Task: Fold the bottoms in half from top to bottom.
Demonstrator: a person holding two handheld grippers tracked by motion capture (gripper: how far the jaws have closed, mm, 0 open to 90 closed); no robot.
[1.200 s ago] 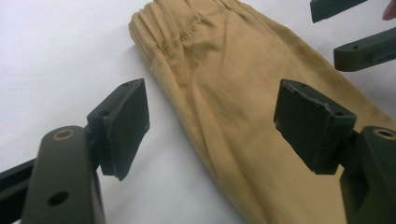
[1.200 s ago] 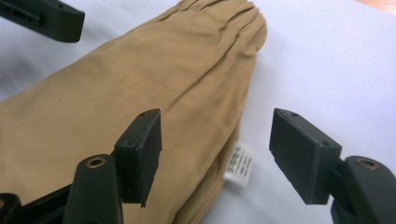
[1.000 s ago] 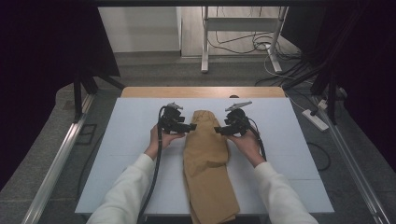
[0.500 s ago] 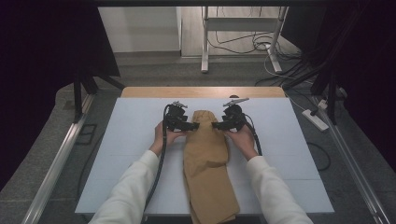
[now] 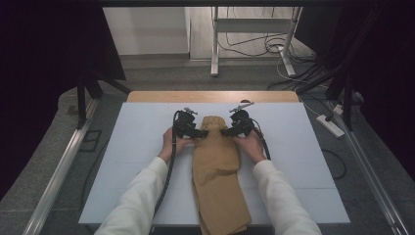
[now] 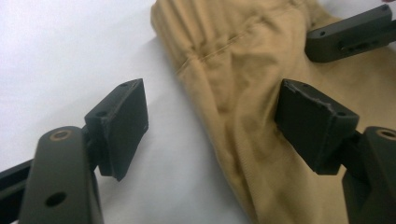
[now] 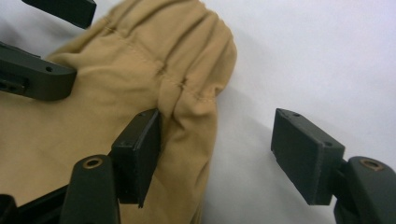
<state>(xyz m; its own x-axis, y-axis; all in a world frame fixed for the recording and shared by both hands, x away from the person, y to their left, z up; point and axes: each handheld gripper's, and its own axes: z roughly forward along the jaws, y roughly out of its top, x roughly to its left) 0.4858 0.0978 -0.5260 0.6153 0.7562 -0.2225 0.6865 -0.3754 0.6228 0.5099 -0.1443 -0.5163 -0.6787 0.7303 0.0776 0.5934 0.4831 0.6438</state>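
Tan trousers (image 5: 218,166) lie folded lengthwise on the white table sheet (image 5: 313,161), waistband at the far end. My left gripper (image 5: 199,133) points in at the waistband's left side and my right gripper (image 5: 226,131) at its right side. In the left gripper view the left gripper (image 6: 217,126) is open astride the trousers' (image 6: 243,56) edge, one pad over cloth and one over the sheet. The right gripper (image 7: 222,154) is open too, straddling the gathered waistband of the trousers (image 7: 116,70); its jaws have just been opening slightly.
A bare wooden strip (image 5: 210,96) borders the sheet's far edge. Metal rails (image 5: 58,171) run along both table sides. A power strip (image 5: 332,126) and cables lie on the floor at right, and a white stand (image 5: 254,29) is behind the table.
Both hands have moved inward and slightly down, bringing the grippers from beside the trousers to the two sides of the waistband.
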